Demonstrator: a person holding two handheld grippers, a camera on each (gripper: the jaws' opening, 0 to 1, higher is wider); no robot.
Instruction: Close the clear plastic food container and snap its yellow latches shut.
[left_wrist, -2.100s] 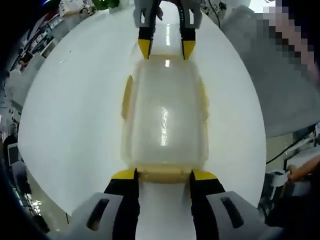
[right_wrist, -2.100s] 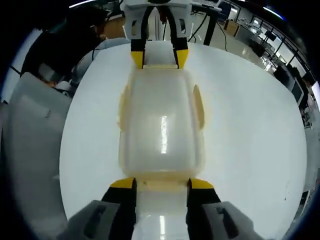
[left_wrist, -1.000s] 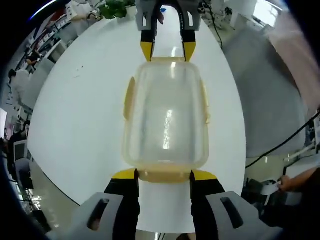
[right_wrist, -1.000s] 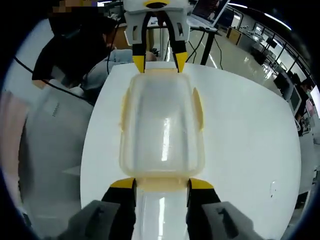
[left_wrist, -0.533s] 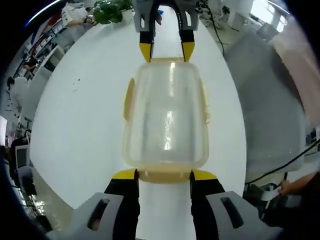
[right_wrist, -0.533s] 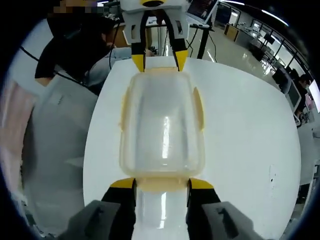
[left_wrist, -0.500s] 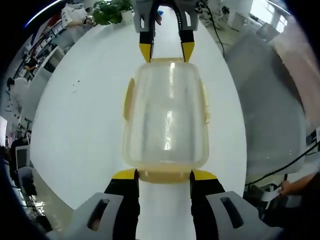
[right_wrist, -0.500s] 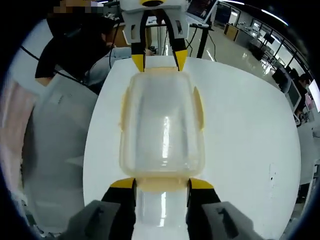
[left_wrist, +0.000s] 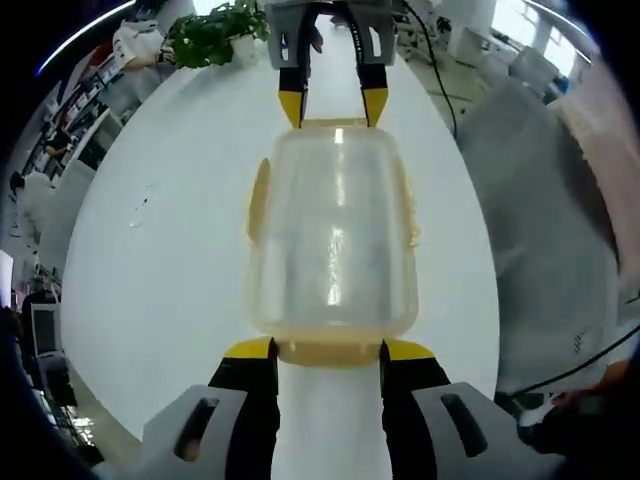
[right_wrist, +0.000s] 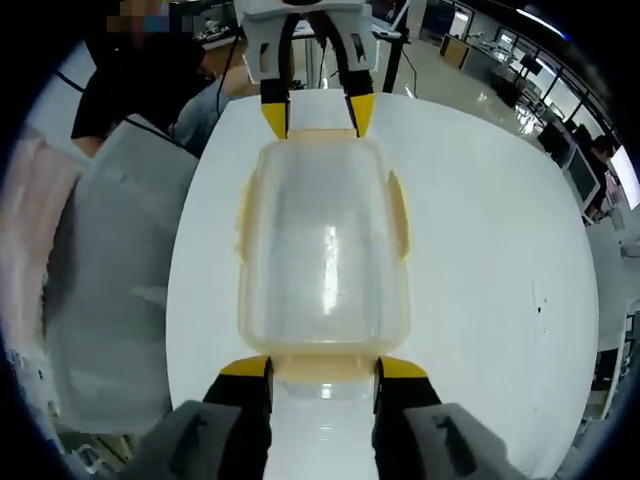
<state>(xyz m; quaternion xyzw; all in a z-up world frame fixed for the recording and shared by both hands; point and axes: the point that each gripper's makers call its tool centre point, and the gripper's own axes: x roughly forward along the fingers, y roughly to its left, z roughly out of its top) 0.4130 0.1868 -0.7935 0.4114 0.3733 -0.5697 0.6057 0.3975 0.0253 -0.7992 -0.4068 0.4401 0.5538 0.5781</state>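
The clear plastic container (left_wrist: 335, 235) with its lid on hangs above the white table (left_wrist: 150, 260), held at both ends. My left gripper (left_wrist: 327, 350) is shut on the yellow end latch (left_wrist: 327, 353) nearest it. At the far end, the right gripper (left_wrist: 333, 105) clamps the opposite latch. Yellow side latches (left_wrist: 258, 200) lie flat against the long walls. In the right gripper view the same container (right_wrist: 322, 240) runs from my right gripper (right_wrist: 322, 368), shut on its near latch (right_wrist: 322, 366), to the left gripper (right_wrist: 311, 115) at the far end.
A green plant (left_wrist: 205, 35) stands at the table's far edge. A grey covered chair (left_wrist: 540, 200) is beside the table. A person in dark clothes (right_wrist: 150, 70) sits behind a translucent covered seat (right_wrist: 100, 280). Office desks (right_wrist: 590, 170) lie beyond.
Table and room have slid behind the container, so both grippers have moved together with it. The container keeps its place between them and both grips are unchanged.
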